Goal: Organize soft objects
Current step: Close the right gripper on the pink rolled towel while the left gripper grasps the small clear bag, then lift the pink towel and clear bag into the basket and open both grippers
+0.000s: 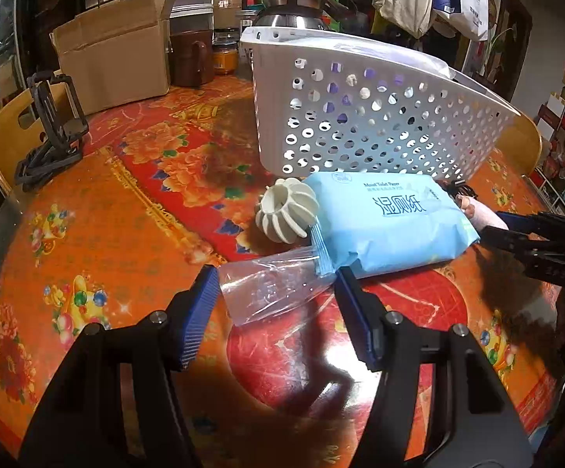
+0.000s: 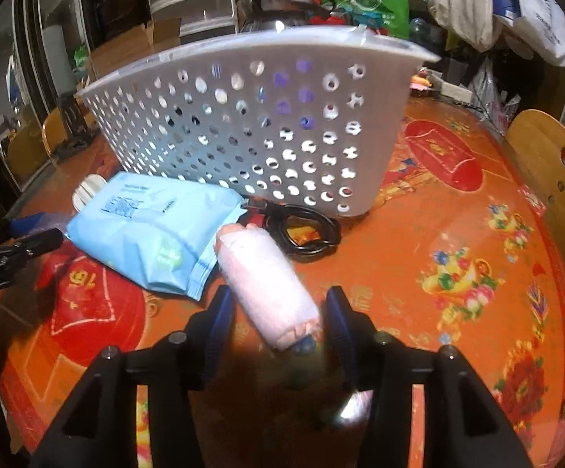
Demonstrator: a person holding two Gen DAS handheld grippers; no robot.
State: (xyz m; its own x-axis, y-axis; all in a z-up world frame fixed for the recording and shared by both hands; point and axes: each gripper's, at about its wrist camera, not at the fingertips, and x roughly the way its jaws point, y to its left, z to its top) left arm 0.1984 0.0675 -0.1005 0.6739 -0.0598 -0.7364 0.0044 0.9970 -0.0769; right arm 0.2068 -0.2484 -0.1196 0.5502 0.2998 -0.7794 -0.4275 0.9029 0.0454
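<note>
A white perforated basket (image 1: 376,117) stands on the table; it also shows in the right wrist view (image 2: 251,124). In front of it lies a light blue wet-wipe pack (image 1: 387,218), also seen in the right wrist view (image 2: 153,226). A clear plastic bag (image 1: 270,288) lies between the fingers of my open left gripper (image 1: 278,292). A rolled pink cloth (image 2: 266,292) lies between the fingers of my open right gripper (image 2: 278,312), not squeezed. The right gripper (image 1: 535,241) shows at the right edge of the left wrist view.
A white ribbed ball (image 1: 286,214) sits left of the pack. A black coiled cable (image 2: 301,230) lies by the basket. A cardboard box (image 1: 114,54), a black phone stand (image 1: 52,128), a jar (image 1: 192,58) and wooden chairs (image 2: 547,171) surround the table.
</note>
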